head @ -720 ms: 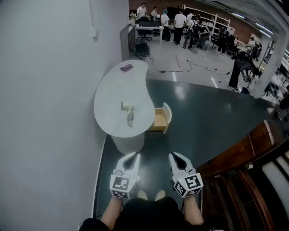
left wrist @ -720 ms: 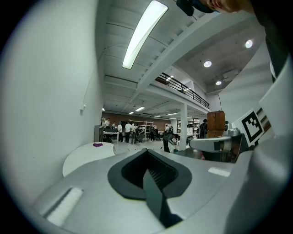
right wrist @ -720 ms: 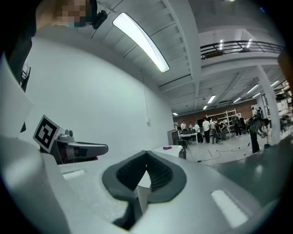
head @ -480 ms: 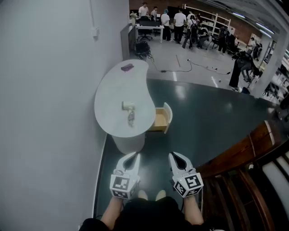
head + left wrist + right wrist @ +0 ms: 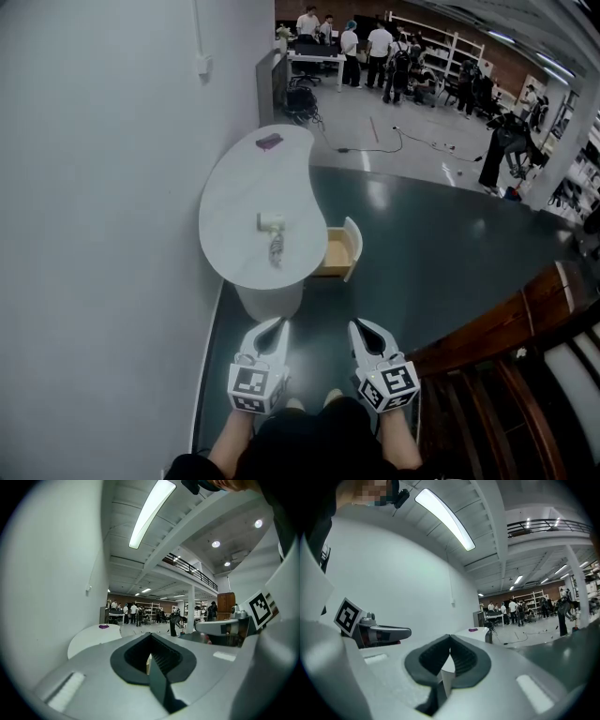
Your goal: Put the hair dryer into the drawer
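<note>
A small white hair dryer (image 5: pixel 271 225) lies with its coiled cord on the white bean-shaped table (image 5: pixel 234 187) ahead in the head view. At the table's right side a wooden drawer (image 5: pixel 338 251) with a white front stands pulled out, and I see nothing in it. My left gripper (image 5: pixel 277 323) and right gripper (image 5: pixel 356 324) are held side by side low in that view, well short of the table. Both are shut with nothing between the jaws. In the left gripper view the jaws (image 5: pixel 151 639) meet at the tips; in the right gripper view the jaws (image 5: pixel 450 640) meet too.
A white wall (image 5: pixel 94 187) runs along the left. A small purple object (image 5: pixel 269 141) lies at the table's far end. A wooden stair rail (image 5: pixel 506 319) is at the right. Several people stand round desks (image 5: pixel 375 42) far back; cables lie on the floor.
The view has shifted slightly, so the table sits a little lower and nearer the grippers. Both grippers stay shut and side by side.
</note>
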Demonstrator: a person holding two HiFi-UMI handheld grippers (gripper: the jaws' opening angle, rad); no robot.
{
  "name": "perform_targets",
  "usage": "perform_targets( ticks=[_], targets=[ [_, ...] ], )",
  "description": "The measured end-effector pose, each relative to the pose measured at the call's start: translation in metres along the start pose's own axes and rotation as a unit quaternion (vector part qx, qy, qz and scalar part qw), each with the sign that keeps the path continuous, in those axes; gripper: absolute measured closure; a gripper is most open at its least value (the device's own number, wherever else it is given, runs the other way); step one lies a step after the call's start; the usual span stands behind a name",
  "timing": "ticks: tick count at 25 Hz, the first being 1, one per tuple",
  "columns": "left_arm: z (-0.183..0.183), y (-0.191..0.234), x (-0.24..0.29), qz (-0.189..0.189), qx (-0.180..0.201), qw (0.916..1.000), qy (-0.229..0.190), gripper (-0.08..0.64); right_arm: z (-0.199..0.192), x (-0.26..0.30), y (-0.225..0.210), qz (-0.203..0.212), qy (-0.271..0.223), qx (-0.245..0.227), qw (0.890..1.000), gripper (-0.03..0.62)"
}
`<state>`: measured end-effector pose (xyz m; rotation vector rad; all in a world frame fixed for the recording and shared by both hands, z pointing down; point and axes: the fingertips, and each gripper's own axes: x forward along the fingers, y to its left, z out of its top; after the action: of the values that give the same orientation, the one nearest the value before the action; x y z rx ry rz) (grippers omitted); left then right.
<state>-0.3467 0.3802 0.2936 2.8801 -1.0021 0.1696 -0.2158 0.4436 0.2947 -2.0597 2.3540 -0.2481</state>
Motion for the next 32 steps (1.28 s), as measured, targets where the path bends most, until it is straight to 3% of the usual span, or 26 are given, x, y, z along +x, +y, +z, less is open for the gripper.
perform_targets(
  ticks=[6,15,23,32],
  targets=[
    [0.001,0.008,0.031,0.006,-0.002,1.0000,0.003,0.554,-0.001,0.024,-0.026,0.002,0.000,0.011,1.000,0.589],
    [0.010,0.045,0.130,0.043,0.002,0.9990,0.007,0.554,0.008,0.118,-0.095,0.044,0.005,0.014,0.999,0.589],
    [0.020,0.070,0.205,0.101,-0.009,0.9948,0.013,0.554,0.023,0.193,-0.155,0.099,0.010,0.018,0.995,0.589],
    [0.019,0.095,0.265,0.174,-0.028,0.9839,0.029,0.554,0.029,0.260,-0.207,0.158,0.025,0.020,0.987,0.589]
  ],
)
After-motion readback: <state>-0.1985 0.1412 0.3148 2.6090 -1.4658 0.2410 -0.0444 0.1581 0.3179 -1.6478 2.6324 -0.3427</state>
